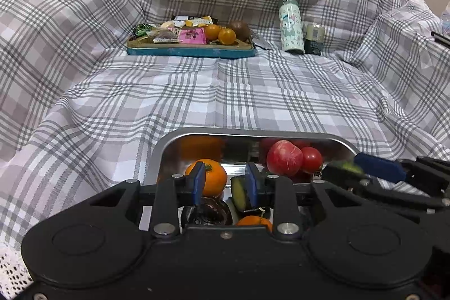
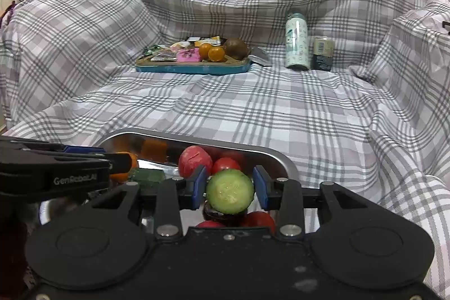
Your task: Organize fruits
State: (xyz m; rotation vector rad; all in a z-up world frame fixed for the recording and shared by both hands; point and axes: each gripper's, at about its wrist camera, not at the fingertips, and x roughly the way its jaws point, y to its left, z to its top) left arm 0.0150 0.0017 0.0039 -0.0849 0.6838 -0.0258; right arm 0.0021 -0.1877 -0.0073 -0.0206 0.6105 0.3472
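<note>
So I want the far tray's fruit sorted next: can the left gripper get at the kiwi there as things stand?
Probably yes. The kiwi sits at the blue tray's right end with only bare checked cloth between, but the left gripper hangs over the metal tray and would need a long reach.

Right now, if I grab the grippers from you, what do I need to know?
Left gripper: closed down, empty, over the steel tray.
Right gripper: open, with the cucumber slice between its pads, resting on the pile.
Done: tangerine and red fruits are in the steel tray.
Left, probably: two oranges and kiwi on the blue tray.
</note>
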